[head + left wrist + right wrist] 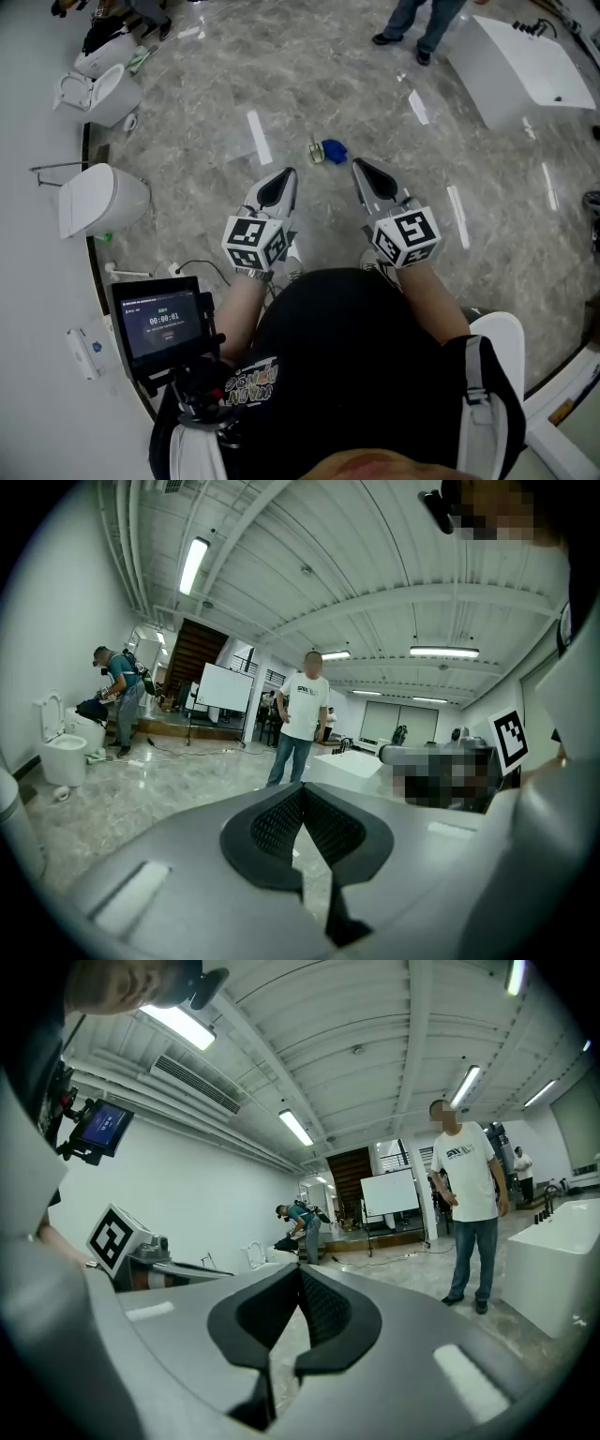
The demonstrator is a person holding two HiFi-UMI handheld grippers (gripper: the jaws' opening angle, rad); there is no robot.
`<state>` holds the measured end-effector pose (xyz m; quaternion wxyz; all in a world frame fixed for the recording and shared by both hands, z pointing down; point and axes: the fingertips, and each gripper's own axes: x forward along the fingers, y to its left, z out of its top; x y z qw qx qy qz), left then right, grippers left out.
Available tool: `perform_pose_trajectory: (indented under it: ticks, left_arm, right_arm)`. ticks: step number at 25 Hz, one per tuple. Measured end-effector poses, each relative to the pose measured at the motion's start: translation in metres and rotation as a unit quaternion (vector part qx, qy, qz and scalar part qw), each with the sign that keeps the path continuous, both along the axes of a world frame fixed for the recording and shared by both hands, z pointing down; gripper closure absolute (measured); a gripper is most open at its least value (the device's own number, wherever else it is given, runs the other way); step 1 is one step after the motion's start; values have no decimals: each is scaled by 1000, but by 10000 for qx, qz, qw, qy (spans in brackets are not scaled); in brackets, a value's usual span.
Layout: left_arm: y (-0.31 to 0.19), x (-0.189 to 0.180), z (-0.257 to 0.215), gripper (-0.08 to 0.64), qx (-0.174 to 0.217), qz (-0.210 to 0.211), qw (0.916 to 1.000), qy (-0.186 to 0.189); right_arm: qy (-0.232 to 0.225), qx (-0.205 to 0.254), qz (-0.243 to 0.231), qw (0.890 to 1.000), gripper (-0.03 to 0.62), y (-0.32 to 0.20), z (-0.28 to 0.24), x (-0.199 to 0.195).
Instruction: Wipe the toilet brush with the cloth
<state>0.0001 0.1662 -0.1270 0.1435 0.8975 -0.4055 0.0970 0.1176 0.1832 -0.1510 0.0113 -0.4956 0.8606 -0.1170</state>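
A blue cloth (334, 149) lies on the marble floor in the head view, with a small pale brush-like thing (316, 153) right beside it on its left. My left gripper (290, 173) and right gripper (356, 166) are held side by side just short of them, both pointing forward. Each is shut with nothing between its jaws; the left gripper (302, 790) and right gripper (298, 1269) show pads meeting at the tips in their own views. Neither the cloth nor the brush appears in the gripper views.
Toilets (101, 197) stand along the left wall (108, 92). A white bathtub (525, 66) sits at the far right. A person in a white shirt (302, 714) stands ahead on the floor; another bends over a toilet (117, 682). A monitor (161, 323) hangs at my left hip.
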Motion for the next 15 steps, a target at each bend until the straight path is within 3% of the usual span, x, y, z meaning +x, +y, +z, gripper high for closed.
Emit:
perform_pose_trajectory:
  ticks: [2, 4, 15]
  left_arm:
    - [1, -2, 0, 548, -41, -10, 10000, -17]
    - [1, -4, 0, 548, -80, -36, 10000, -17]
    - [-4, -35, 1, 549, -273, -587, 9978, -116]
  right_arm:
    - [-75, -1, -53, 10000, 584, 3, 0, -1]
    - [-122, -45, -128, 9998, 534, 5, 0, -2]
    - [-184, -468, -571, 9971, 534, -4, 9, -10]
